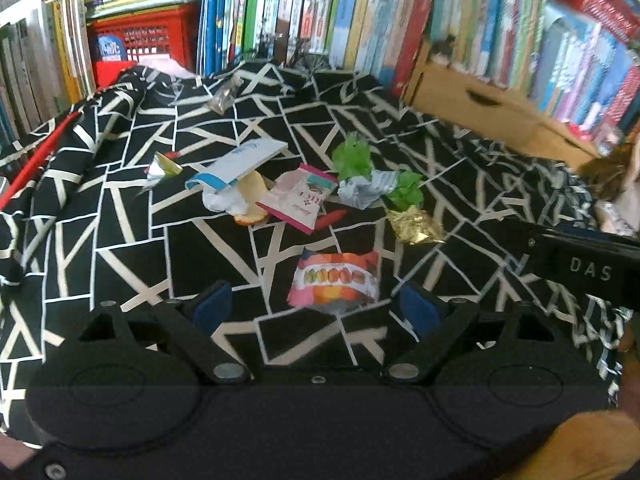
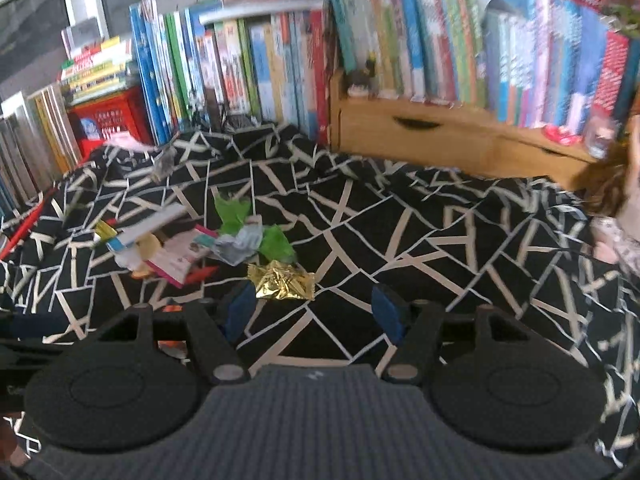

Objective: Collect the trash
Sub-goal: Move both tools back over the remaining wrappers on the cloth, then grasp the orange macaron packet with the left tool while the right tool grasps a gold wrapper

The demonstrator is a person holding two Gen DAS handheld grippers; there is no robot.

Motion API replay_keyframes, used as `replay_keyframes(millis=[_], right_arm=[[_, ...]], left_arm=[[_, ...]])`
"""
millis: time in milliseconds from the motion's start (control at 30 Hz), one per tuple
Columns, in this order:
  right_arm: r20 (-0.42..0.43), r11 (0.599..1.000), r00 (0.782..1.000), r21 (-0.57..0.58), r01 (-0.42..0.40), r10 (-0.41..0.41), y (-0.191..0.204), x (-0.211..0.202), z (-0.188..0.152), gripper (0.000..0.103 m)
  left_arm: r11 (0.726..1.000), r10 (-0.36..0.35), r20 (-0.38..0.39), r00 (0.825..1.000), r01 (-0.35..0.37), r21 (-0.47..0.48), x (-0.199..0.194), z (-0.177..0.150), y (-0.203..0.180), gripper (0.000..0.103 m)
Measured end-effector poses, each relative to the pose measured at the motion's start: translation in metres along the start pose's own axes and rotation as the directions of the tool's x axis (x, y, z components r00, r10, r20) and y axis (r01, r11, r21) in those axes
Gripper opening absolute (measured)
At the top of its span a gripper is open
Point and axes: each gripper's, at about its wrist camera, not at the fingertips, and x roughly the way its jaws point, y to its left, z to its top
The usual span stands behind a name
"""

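Note:
Trash lies on a black cloth with white lines [image 1: 200, 256]. My left gripper [image 1: 316, 308] is open. A pink and orange snack wrapper [image 1: 336, 280] lies just ahead between its blue pads [image 1: 212, 308], untouched. Beyond it lie a white and blue packet [image 1: 240, 164], a pink and white wrapper [image 1: 298, 198], green paper [image 1: 352, 156], crumpled silvery paper [image 1: 366, 190] and a gold foil wrapper [image 1: 418, 224]. My right gripper [image 2: 314, 314] is open and empty above the cloth. The gold foil wrapper [image 2: 284, 286] lies just ahead of its left pad [image 2: 240, 312].
Rows of books [image 1: 320, 12] stand behind the cloth, with a red crate [image 1: 140, 40] at the back left and a wooden drawer unit [image 2: 440, 136] at the right. A red stick [image 1: 36, 164] lies at the left edge. A clear wrapper [image 1: 222, 98] lies far back.

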Motion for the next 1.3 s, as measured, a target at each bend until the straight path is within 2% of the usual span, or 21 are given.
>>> replay_keyframes(millis=[133, 267, 600, 667, 800, 833, 900, 933, 967, 1000, 1067, 1167, 1300], right_arm=[[-0.037, 0.999, 0.999, -0.027, -0.038, 0.037, -0.013, 0.032, 0.008, 0.077], [-0.059, 0.996, 0.995, -0.042, -0.079, 0.076, -0.019, 0.060, 0.013, 0.082], [-0.152, 0.987, 0.978, -0.052, -0.155, 0.146, -0.013, 0.115, 0.014, 0.084], [-0.166, 0.985, 0.974, -0.046, -0.166, 0.156, -0.012, 0.122, 0.012, 0.084], [-0.189, 0.982, 0.967, -0.045, -0.183, 0.171, -0.006, 0.132, 0.010, 0.084], [-0.197, 0.982, 0.965, -0.046, -0.184, 0.172, -0.005, 0.134, 0.010, 0.083], [-0.208, 0.982, 0.964, -0.053, -0.183, 0.169, -0.001, 0.135, 0.009, 0.077], [-0.211, 0.981, 0.963, -0.058, -0.184, 0.168, 0.001, 0.135, 0.009, 0.069], [-0.215, 0.980, 0.962, -0.064, -0.187, 0.169, 0.003, 0.135, 0.009, 0.053], [-0.217, 0.980, 0.961, -0.066, -0.187, 0.169, 0.005, 0.134, 0.009, 0.047], [-0.224, 0.978, 0.959, -0.069, -0.195, 0.175, 0.008, 0.132, 0.009, 0.029], [-0.210, 0.975, 0.960, -0.084, -0.204, 0.183, 0.014, 0.124, 0.008, 0.019], [-0.198, 0.973, 0.960, -0.083, -0.216, 0.196, 0.017, 0.113, 0.009, 0.018]], left_arm=[[0.999, 0.047, -0.034, 0.998, -0.047, -0.013, 0.029, 0.006, -0.007, 0.090], [0.998, 0.052, -0.053, 0.997, -0.054, -0.038, 0.048, 0.010, -0.010, 0.090], [0.997, 0.074, -0.117, 0.990, -0.077, -0.022, 0.089, 0.012, -0.018, 0.089], [0.997, 0.070, -0.132, 0.989, -0.075, -0.026, 0.094, 0.010, -0.017, 0.086], [0.996, 0.061, -0.152, 0.986, -0.070, -0.052, 0.099, 0.008, -0.014, 0.071], [0.996, 0.060, -0.144, 0.988, -0.070, -0.060, 0.098, 0.008, -0.013, 0.061], [0.996, 0.056, -0.137, 0.989, -0.066, -0.066, 0.096, 0.010, -0.011, 0.055], [0.996, 0.051, -0.138, 0.989, -0.061, -0.069, 0.095, 0.011, -0.009, 0.051], [0.996, 0.043, -0.138, 0.990, -0.054, -0.077, 0.093, 0.011, -0.008, 0.050], [0.995, 0.034, -0.138, 0.990, -0.046, -0.086, 0.091, 0.011, -0.006, 0.048], [0.994, 0.027, -0.134, 0.991, -0.041, -0.103, 0.085, 0.011, -0.004, 0.046], [0.993, 0.036, -0.116, 0.993, -0.049, -0.110, 0.073, 0.009, -0.002, 0.042], [0.991, 0.046, -0.101, 0.994, -0.058, -0.118, 0.056, 0.005, 0.001, 0.041]])
